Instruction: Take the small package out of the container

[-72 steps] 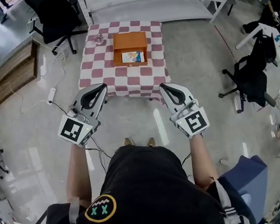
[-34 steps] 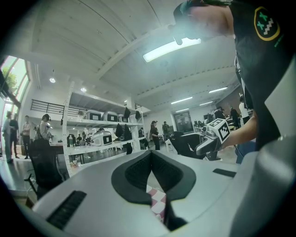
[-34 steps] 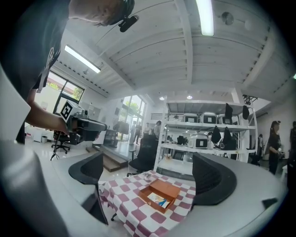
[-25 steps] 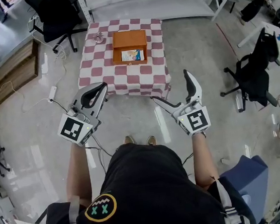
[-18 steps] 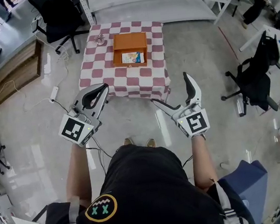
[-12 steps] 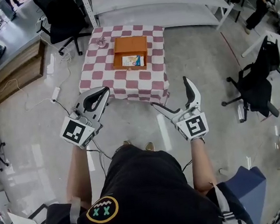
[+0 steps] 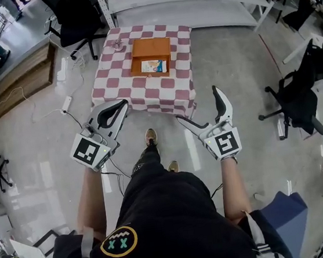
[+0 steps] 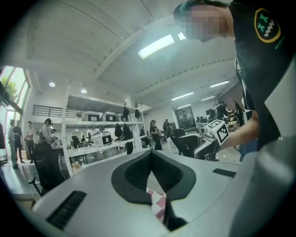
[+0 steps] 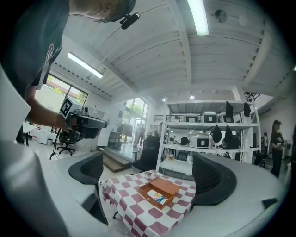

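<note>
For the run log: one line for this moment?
left gripper: shut, empty | right gripper: open, empty | small package: in container on table, untouched

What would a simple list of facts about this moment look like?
setting: workshop floor; a person stands short of a table with a checked cloth
container: open orange box on the table
small package: lies inside the box, untouched
left gripper: jaws together, nothing between them
right gripper: jaws wide apart, empty, pointed toward the table
stage: neither gripper has reached the box yet
</note>
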A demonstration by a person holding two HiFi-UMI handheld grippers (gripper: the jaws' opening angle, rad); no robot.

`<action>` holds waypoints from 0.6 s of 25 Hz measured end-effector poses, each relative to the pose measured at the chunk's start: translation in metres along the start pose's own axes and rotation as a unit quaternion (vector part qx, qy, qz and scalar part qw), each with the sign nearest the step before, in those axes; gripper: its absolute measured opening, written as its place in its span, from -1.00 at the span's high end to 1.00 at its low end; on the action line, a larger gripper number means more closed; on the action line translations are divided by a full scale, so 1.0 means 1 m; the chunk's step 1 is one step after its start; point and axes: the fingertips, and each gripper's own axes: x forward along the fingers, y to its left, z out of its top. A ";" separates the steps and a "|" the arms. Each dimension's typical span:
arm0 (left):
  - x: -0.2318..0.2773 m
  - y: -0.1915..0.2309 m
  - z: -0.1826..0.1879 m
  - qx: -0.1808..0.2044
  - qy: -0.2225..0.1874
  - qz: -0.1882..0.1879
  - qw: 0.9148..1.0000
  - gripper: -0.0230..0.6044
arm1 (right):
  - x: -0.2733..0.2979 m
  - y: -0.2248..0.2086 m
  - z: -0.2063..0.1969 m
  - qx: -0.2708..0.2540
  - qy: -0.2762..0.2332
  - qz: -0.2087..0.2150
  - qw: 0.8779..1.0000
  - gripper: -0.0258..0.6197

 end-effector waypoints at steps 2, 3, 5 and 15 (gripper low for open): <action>0.004 0.002 -0.002 0.001 -0.002 -0.003 1.000 0.87 | 0.003 -0.001 -0.002 -0.001 0.002 0.000 1.000 -0.93; 0.006 0.004 -0.004 0.000 -0.002 -0.004 1.000 0.87 | 0.005 -0.003 -0.003 -0.003 0.003 -0.001 1.000 -0.93; 0.012 0.009 -0.008 -0.001 -0.003 -0.006 1.000 0.87 | 0.010 -0.007 -0.007 -0.005 0.006 -0.003 1.000 -0.93; 0.052 0.067 -0.030 -0.015 -0.009 -0.013 1.000 0.87 | 0.067 -0.038 -0.024 -0.004 0.022 -0.010 1.000 -0.93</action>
